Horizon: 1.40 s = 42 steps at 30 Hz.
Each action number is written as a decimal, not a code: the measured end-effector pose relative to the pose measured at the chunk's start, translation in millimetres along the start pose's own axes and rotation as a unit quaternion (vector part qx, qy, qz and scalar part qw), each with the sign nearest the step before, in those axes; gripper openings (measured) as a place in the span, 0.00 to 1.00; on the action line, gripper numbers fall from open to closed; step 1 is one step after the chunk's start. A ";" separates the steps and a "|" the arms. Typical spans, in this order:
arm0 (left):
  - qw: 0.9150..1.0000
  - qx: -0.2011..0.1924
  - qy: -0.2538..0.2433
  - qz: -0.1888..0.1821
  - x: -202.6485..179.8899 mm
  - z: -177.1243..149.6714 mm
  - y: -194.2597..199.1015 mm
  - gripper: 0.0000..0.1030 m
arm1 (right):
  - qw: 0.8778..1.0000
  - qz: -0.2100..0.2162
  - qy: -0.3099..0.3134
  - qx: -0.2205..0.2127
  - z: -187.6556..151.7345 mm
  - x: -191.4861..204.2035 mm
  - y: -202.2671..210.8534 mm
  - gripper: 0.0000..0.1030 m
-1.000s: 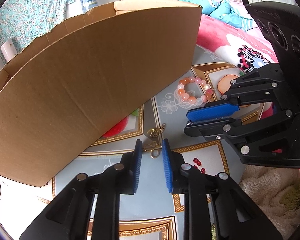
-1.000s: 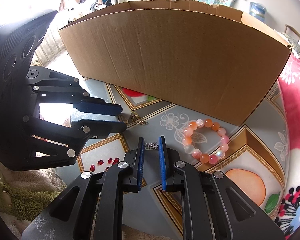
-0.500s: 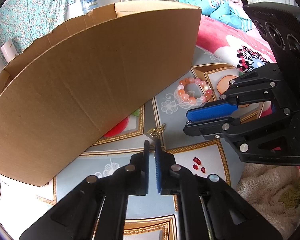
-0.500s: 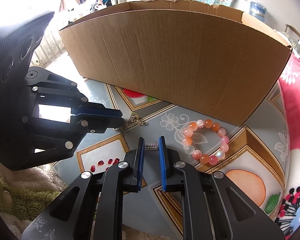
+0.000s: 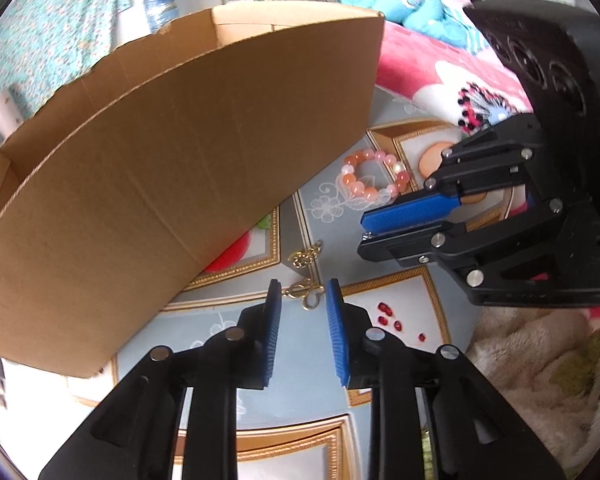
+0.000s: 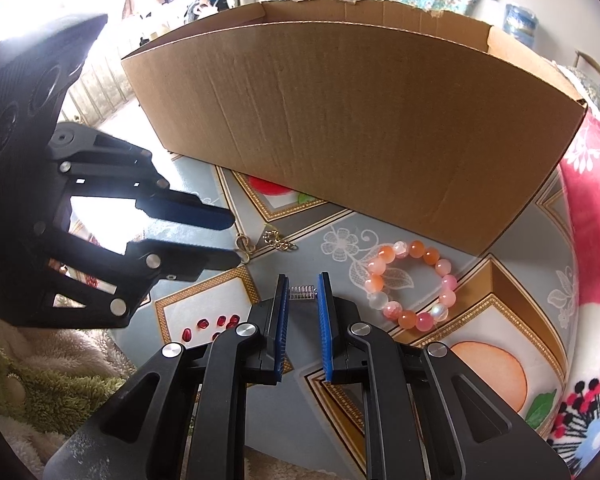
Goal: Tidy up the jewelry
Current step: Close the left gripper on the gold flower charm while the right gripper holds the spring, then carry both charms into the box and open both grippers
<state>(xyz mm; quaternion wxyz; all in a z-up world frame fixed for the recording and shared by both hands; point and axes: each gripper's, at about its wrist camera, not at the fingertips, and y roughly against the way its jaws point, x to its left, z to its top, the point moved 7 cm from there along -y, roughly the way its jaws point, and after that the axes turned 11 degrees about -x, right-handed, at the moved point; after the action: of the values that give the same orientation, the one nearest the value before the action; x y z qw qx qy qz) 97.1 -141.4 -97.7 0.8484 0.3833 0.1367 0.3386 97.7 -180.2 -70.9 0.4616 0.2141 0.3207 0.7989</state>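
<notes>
A pink floral blanket [image 6: 592, 208] is lying at the mat's edge; a fluffy beige rug [image 5: 540, 364] is bunching nearby; a turquoise floral cloth [image 5: 52, 36] is hanging on the wall; a water jug [image 5: 161, 7] is standing beside it

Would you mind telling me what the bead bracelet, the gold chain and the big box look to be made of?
Bead bracelet: glossy translucent stone or glass, judging by highlights. Gold chain: shiny metal links, likely plated. Big box: matte brown corrugated cardboard, fluted edge showing.
</notes>
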 end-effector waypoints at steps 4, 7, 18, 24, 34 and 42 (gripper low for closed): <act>0.999 0.027 -0.028 -0.015 3.2 -1.1 -6.1 0.21 | 1.000 0.002 -0.001 -0.004 2.6 1.6 -1.3 0.12; 0.998 0.044 -0.039 -0.037 3.8 -0.2 -7.6 0.21 | 1.000 0.002 -0.006 -0.006 3.4 0.6 -2.3 0.12; 0.986 0.100 -0.103 -0.081 -6.0 9.5 -19.0 0.21 | 0.999 0.021 -0.028 -0.014 1.1 -0.6 -5.5 0.12; 0.982 0.110 -0.125 -0.092 -11.8 12.9 -21.6 0.16 | 0.999 0.033 -0.037 -0.019 4.0 -6.0 -4.8 0.12; 0.980 0.111 -0.138 -0.092 -14.0 14.6 -22.5 0.16 | 0.998 0.040 -0.039 -0.023 6.2 -18.9 -8.7 0.12; 0.980 0.109 -0.137 -0.091 -14.3 15.4 -19.3 0.16 | 0.998 0.036 -0.039 -0.023 8.2 -25.3 -7.7 0.12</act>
<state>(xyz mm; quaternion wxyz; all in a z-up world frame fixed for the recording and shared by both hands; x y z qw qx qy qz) 103.3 -168.9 -102.2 0.8397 0.5020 0.0895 0.1870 119.7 -196.9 -71.8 0.4494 0.2459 0.2762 0.8132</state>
